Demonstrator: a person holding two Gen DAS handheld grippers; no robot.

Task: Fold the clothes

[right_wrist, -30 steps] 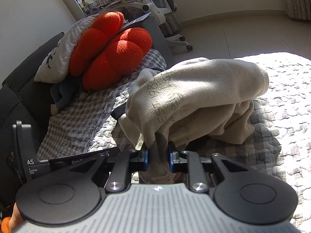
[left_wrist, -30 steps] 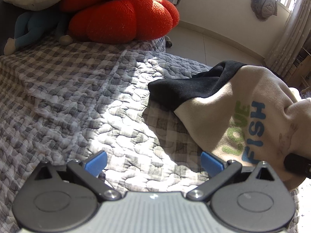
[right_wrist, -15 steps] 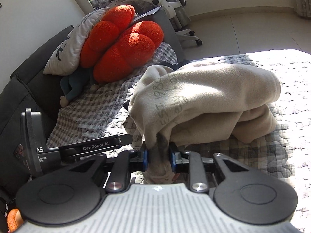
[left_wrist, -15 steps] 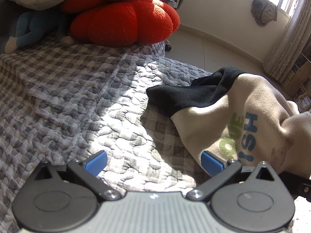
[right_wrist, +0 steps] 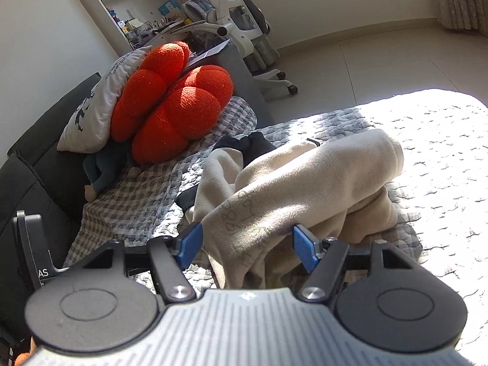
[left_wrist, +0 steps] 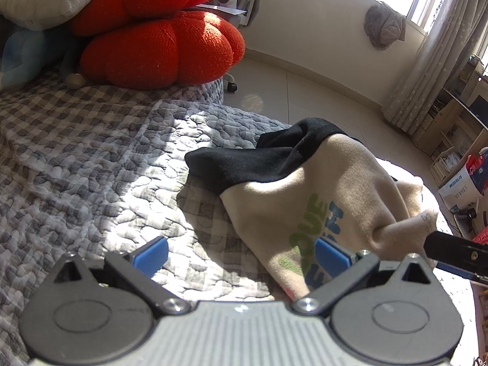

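Observation:
A beige sweatshirt (left_wrist: 329, 204) with a black sleeve (left_wrist: 244, 161) and green and blue lettering lies bunched on the grey checked quilt (left_wrist: 91, 158). My left gripper (left_wrist: 241, 254) is open, its right pad against the garment's near edge. In the right wrist view the sweatshirt (right_wrist: 305, 183) lies in a loose heap. My right gripper (right_wrist: 247, 245) is open with a fold of the beige cloth lying between its blue pads. The other gripper's black body (right_wrist: 30, 244) shows at the left.
Orange knitted cushions (left_wrist: 158, 39) and a white pillow (right_wrist: 94, 106) sit at the back of the quilt. A blue plush toy (right_wrist: 103, 174) lies below them. An office chair (right_wrist: 244, 27) stands on the tiled floor. Curtains (left_wrist: 427, 61) and shelves are at the right.
My right gripper has opened and let go of the beige cloth, which has sunk onto the quilt. My left gripper has moved closer to the garment and stays open.

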